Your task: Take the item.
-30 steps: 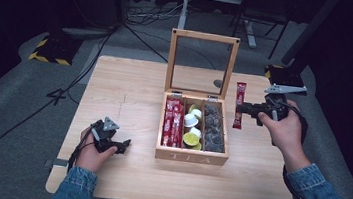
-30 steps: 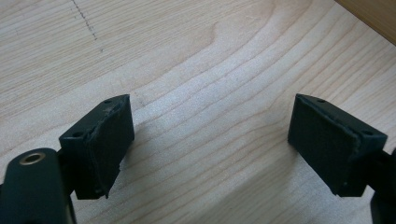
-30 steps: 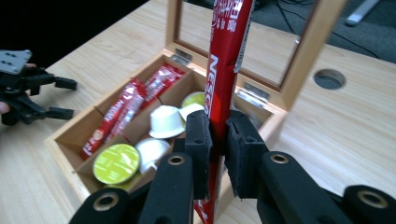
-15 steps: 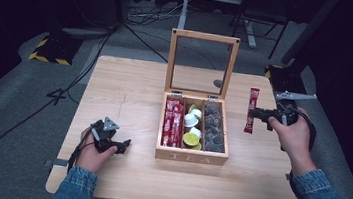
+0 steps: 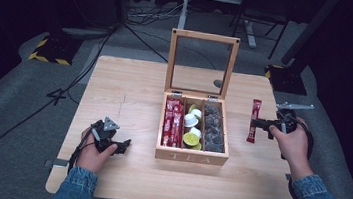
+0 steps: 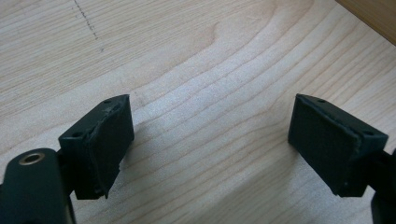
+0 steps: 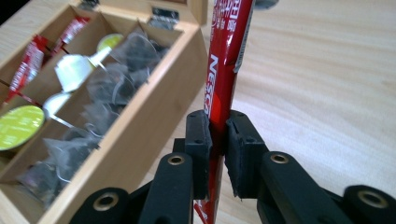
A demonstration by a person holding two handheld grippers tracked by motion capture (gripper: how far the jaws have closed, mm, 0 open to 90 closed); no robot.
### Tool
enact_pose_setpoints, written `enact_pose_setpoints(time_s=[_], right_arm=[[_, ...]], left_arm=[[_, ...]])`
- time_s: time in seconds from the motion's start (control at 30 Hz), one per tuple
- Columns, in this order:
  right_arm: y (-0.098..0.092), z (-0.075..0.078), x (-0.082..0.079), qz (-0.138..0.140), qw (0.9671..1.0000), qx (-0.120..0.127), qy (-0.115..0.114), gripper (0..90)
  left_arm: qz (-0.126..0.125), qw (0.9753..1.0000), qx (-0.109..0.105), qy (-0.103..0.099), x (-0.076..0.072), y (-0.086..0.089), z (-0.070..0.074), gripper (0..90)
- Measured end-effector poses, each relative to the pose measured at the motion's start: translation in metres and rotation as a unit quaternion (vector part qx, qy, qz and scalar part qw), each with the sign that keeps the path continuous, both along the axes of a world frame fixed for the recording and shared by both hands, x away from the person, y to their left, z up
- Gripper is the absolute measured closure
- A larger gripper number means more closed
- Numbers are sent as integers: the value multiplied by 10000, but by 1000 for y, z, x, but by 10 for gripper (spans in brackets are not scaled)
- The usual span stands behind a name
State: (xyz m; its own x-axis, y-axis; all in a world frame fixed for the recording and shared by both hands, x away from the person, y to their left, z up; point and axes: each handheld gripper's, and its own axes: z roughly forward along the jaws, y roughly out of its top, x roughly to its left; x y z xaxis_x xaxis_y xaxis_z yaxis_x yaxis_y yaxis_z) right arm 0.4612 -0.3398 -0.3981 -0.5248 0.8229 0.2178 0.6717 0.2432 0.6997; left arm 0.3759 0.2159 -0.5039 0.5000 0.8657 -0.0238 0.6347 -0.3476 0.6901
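Observation:
A wooden tea box [image 5: 191,157] with its glass lid up stands mid-table; it holds red sachets, round capsules and dark tea bags. My right gripper [image 5: 257,123] is shut on a red coffee stick [image 5: 254,119], held just right of the box. In the right gripper view the red coffee stick [image 7: 227,60] stands upright, clamped between the pads [image 7: 198,140], beside the tea box [image 7: 154,107]. My left gripper [image 5: 121,145] rests low at the table's front left, open. In the left gripper view, bare wood lies between the pads [image 6: 109,142] of the left gripper [image 6: 229,149].
The wooden table [image 5: 130,89] has bare wood left of the box and along its front. Cables and stands cover the grey floor behind it. The raised lid [image 5: 201,64] stands at the box's far side.
My right gripper has carried the red stick rightward and down toward the table, away from the box. The left gripper has stayed put.

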Motion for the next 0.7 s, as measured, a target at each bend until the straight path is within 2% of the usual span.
enact_pose_setpoints(time_s=[0.17, 0.3, 0.7], right_arm=[[-3, -16, 1, -59, 9997, -6, 226, 800], [-5, -26, 1, -132, 9989, 111, 426, 800], [-10, -47, 2, -350, 9957, 192, 832, 799]], left_arm=[[4, 10000, 2, 0, 0, 0, 0, 146], [7, 10000, 5, 0, 0, 0, 0, 145], [-12, 10000, 16, -3, 1, -1, 0, 139]])
